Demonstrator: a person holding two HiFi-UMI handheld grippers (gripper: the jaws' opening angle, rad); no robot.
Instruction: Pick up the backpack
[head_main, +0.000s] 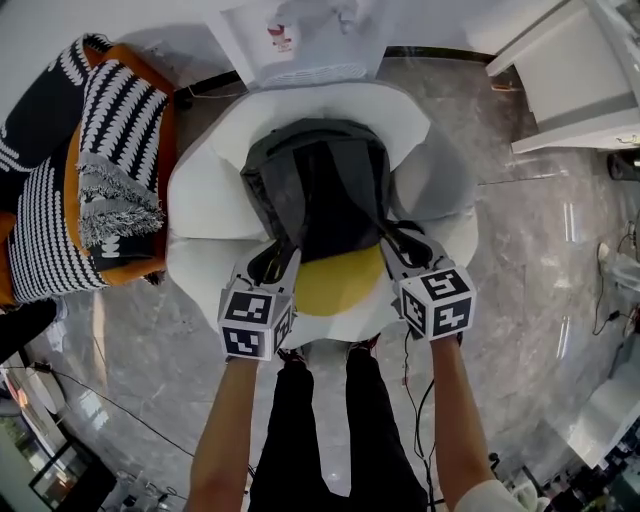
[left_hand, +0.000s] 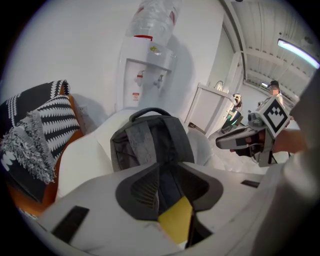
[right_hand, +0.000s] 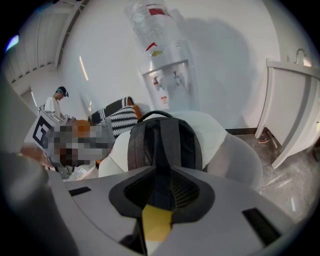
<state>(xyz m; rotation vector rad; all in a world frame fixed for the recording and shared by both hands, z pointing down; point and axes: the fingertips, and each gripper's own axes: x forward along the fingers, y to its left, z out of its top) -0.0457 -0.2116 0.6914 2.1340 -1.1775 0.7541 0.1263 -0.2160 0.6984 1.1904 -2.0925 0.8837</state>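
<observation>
A dark grey backpack (head_main: 320, 190) (left_hand: 150, 145) (right_hand: 165, 142) leans upright against the back of a white armchair (head_main: 200, 230), its lower end on the yellow seat cushion (head_main: 335, 285). My left gripper (head_main: 278, 262) (left_hand: 167, 187) is at the backpack's lower left. Its jaws stand apart, with a dark strap and the yellow cushion showing in the gap. At the lower right, my right gripper (head_main: 400, 245) (right_hand: 162, 192) has a narrower gap between its jaws. A dark strap runs through that gap, and the pads do not visibly press on it.
A water dispenser (head_main: 290, 40) stands behind the armchair. An orange chair with black-and-white striped throws (head_main: 110, 170) is to the left, a white cabinet (head_main: 570, 70) at the far right. The person's legs (head_main: 320, 420) are just before the seat. Cables lie on the marble floor.
</observation>
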